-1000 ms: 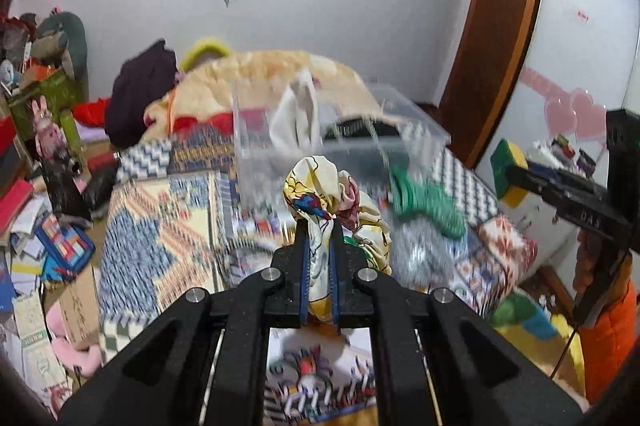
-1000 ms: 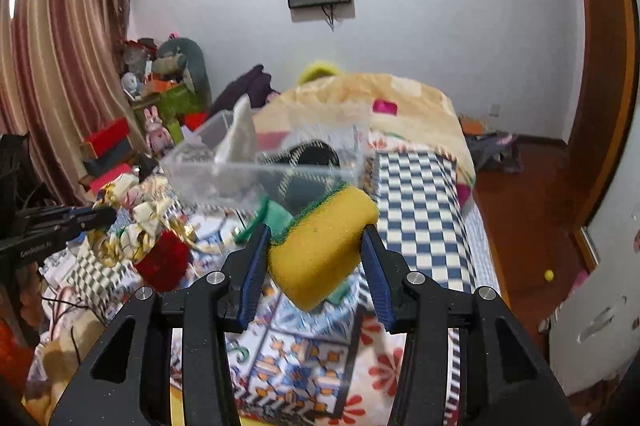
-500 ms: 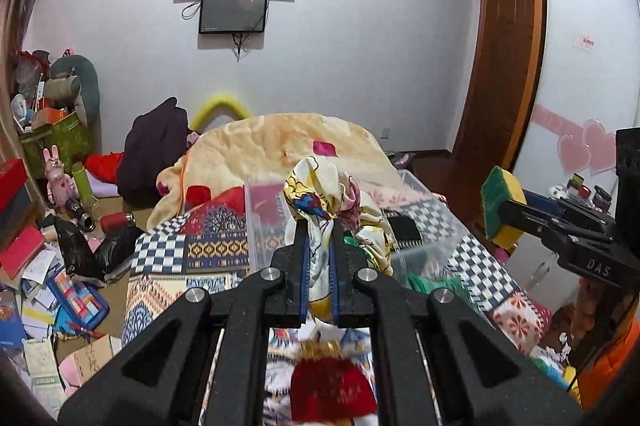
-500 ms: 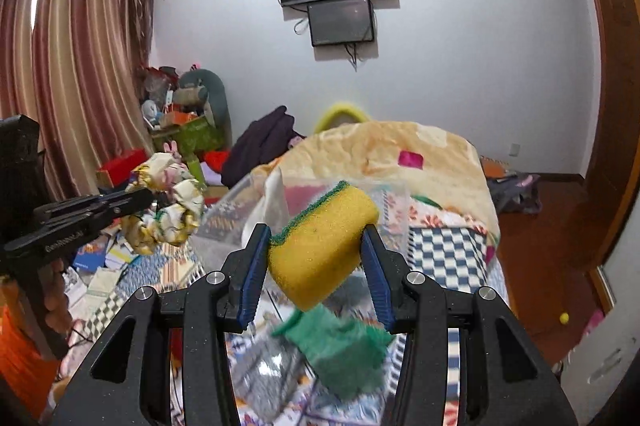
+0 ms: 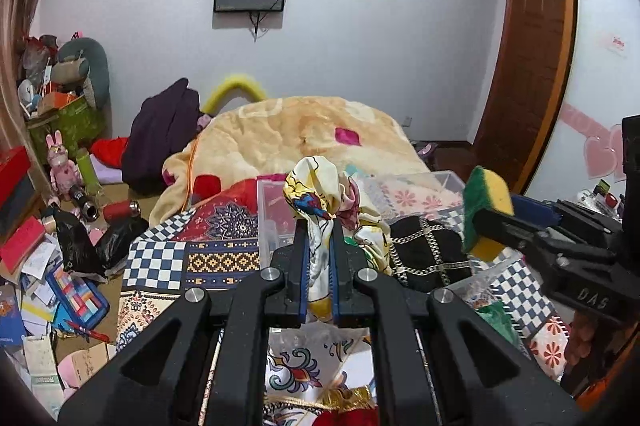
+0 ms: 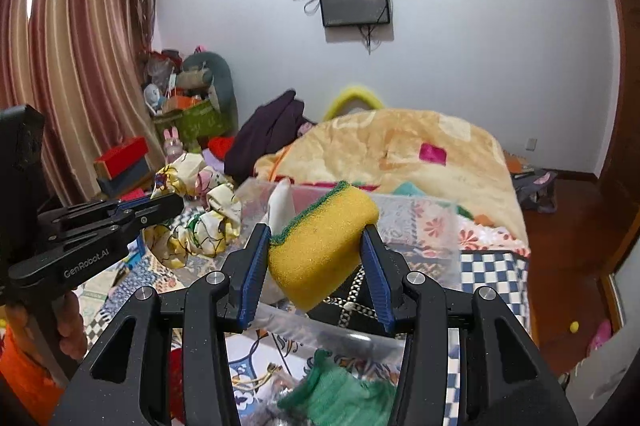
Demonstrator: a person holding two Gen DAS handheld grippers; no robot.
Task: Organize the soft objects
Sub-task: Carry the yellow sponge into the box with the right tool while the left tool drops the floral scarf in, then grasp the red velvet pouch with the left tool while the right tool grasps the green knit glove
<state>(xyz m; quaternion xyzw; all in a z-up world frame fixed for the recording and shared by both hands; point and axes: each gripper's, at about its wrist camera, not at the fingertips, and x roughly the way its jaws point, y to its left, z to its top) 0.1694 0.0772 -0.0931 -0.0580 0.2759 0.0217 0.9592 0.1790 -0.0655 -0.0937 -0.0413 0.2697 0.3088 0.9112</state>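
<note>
My left gripper (image 5: 319,246) is shut on a crumpled yellow patterned cloth (image 5: 320,194), held in the air near the clear plastic bin (image 5: 276,214) on the bed. The cloth also shows in the right wrist view (image 6: 200,214), at the left gripper's tip (image 6: 160,206). My right gripper (image 6: 316,262) is shut on a yellow sponge with a green scrub side (image 6: 320,234), over the bin's near wall (image 6: 360,334). The sponge shows at the right in the left wrist view (image 5: 486,202). A black chain-patterned item (image 5: 428,250) lies in the bin.
A green knitted item (image 6: 340,394) and a red pouch (image 5: 348,416) lie on the patterned bedspread (image 5: 200,258) in front of the bin. A beige blanket (image 5: 296,134) is heaped behind. Clutter covers the floor at left (image 5: 48,266). A wooden door (image 5: 524,66) stands right.
Both grippers have risen and moved forward toward the bin, still holding the cloth and the sponge. The bin now lies just below them.
</note>
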